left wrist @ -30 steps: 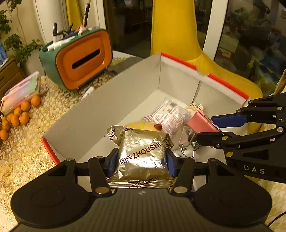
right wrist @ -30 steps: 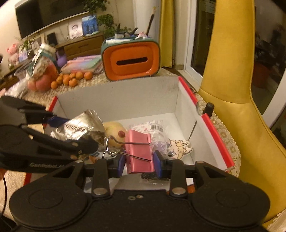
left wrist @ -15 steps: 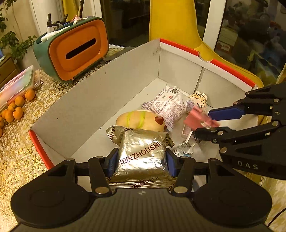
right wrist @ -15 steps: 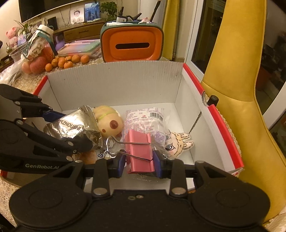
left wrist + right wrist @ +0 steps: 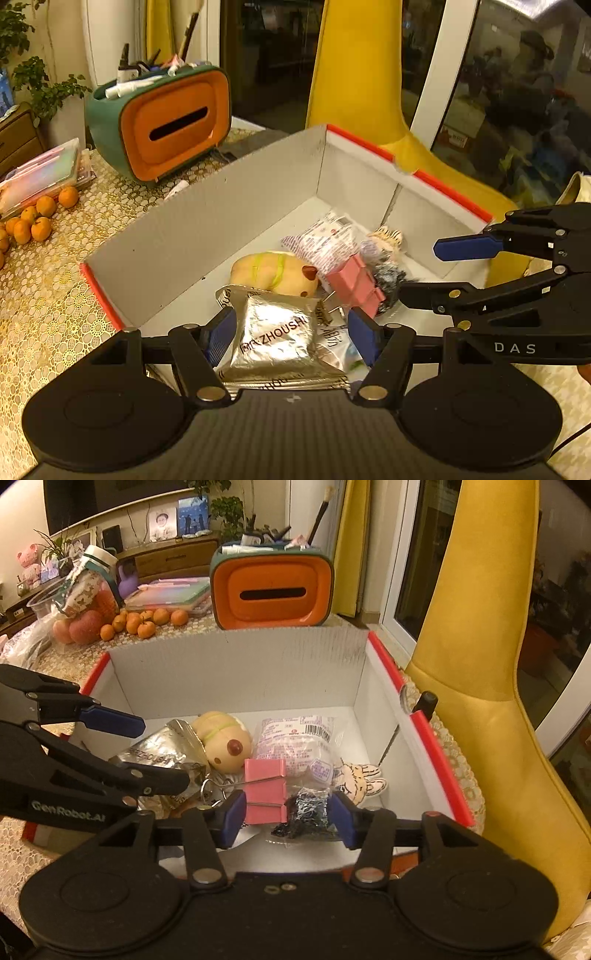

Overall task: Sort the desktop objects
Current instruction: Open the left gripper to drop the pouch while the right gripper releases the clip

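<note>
A: Foil first. Through the left wrist camera, the left gripper (image 5: 291, 334) has spread wide; the silver packet (image 5: 275, 341) lies loose between its fingers, over the white box (image 5: 207, 221). Let it fall clear.

B: Right wrist camera: right gripper (image 5: 286, 814) spread too, pink binder clip (image 5: 265, 790) released inside. Withdraw straight up.

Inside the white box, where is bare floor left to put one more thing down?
Bare floor lies along the far wall of the box, behind the plush toy and the plastic packet, and in the right far corner. The near side is crowded around the foil packet and pink clip.
</note>
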`<state>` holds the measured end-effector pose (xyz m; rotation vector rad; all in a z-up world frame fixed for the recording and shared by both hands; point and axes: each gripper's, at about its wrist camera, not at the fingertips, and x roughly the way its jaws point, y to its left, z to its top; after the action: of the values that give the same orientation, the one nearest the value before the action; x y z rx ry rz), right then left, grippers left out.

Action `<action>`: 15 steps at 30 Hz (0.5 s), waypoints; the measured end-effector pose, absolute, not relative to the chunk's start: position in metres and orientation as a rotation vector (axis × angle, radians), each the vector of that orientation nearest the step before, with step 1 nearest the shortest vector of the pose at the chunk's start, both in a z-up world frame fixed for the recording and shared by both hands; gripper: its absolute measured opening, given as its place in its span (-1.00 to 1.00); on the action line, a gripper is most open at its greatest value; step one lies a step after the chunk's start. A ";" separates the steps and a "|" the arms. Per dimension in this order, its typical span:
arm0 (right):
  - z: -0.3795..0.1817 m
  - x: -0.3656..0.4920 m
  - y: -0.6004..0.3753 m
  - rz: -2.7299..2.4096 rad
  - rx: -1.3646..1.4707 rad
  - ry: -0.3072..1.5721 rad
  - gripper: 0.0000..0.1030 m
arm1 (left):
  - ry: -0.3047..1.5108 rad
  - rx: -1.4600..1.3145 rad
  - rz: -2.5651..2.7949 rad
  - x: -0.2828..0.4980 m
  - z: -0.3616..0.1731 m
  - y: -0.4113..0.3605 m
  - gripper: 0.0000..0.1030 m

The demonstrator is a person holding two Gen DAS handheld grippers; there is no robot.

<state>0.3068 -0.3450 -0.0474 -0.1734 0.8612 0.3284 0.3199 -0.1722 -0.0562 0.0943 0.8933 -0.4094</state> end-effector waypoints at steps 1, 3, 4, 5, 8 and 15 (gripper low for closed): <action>-0.045 0.304 -0.346 0.332 -0.174 0.855 -0.01 | 0.889 0.088 -0.412 0.317 -0.054 -0.171 0.28; -0.040 0.299 -0.346 0.346 -0.175 0.843 0.00 | 0.881 0.075 -0.413 0.311 -0.049 -0.169 0.31; -0.037 0.296 -0.347 0.353 -0.172 0.835 0.05 | 0.880 0.067 -0.411 0.308 -0.047 -0.168 0.33; -0.035 0.293 -0.348 0.358 -0.168 0.827 0.08 | 0.875 0.057 -0.408 0.305 -0.045 -0.167 0.35; -0.028 0.285 -0.349 0.371 -0.159 0.799 0.24 | 0.838 0.043 -0.402 0.293 -0.038 -0.164 0.35; -0.014 0.269 -0.350 0.384 -0.144 0.771 0.32 | 0.795 0.025 -0.392 0.272 -0.025 -0.154 0.65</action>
<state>0.2691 -0.3496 -0.0144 -0.1440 0.7707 0.3838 0.2721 -0.1535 -0.0254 0.0255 0.7946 -0.3917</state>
